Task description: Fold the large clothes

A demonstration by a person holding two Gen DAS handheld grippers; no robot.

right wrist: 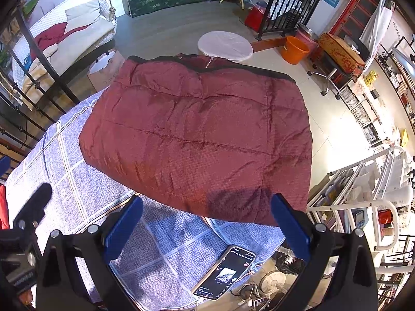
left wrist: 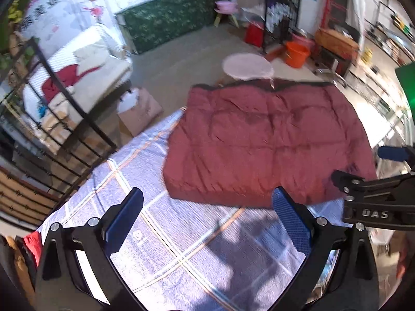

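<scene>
Both pairs of fingers stand wide apart, holding nothing. Past the right gripper [right wrist: 206,226], the maroon quilted jacket [right wrist: 199,134] lies folded on the checked bedsheet [right wrist: 64,155], long axis probably crosswise; its near hem is closer than to the left gripper [left wrist: 207,223].

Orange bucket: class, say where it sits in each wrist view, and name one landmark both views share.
Left wrist view: the orange bucket is upper right, on the floor beyond the folded maroon jacket.
Right wrist view: the bucket is upper right, again past the jacket.
Shared landmark: the round white stool, just left of the bucket.
</scene>
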